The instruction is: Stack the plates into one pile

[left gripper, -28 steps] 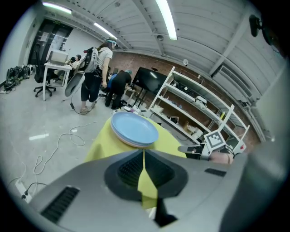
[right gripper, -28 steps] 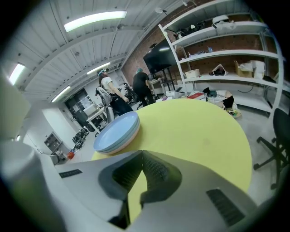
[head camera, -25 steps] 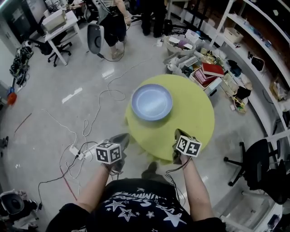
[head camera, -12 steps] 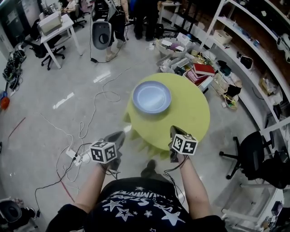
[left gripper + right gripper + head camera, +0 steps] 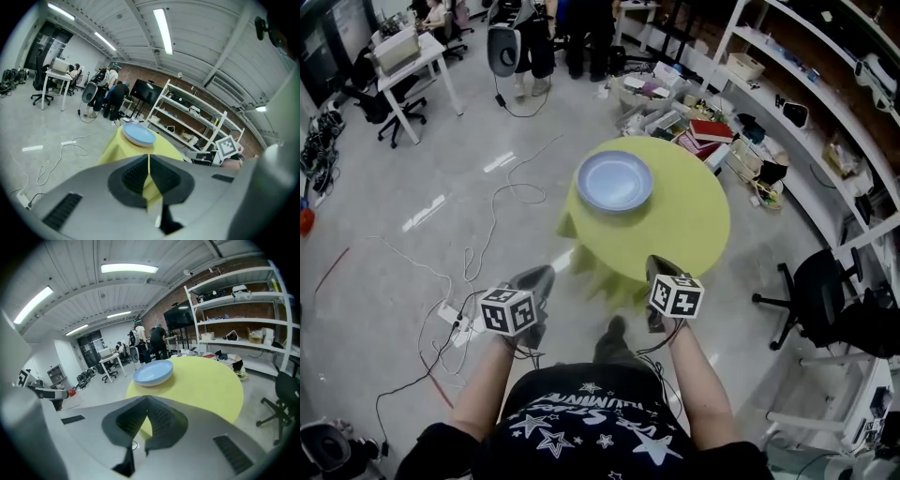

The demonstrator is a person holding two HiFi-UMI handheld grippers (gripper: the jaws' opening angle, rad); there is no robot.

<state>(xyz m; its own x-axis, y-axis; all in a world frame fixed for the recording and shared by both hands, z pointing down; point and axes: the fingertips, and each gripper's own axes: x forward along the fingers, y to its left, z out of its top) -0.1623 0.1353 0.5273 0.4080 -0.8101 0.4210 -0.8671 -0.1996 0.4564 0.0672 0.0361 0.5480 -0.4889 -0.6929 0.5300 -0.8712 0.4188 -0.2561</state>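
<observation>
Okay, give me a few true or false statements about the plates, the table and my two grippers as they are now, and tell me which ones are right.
1. The blue plates sit in one pile on the yellow table. True.
2. The left gripper is holding a plate. False: its jaws are together with nothing between them.
3. The right gripper is shut and empty. True.
4. The pile stands in the middle of the table. False: it stands close to the table's far left edge.
5. Both grippers hover right over the plates. False: they are at the table's near side, well short of the pile.
</observation>
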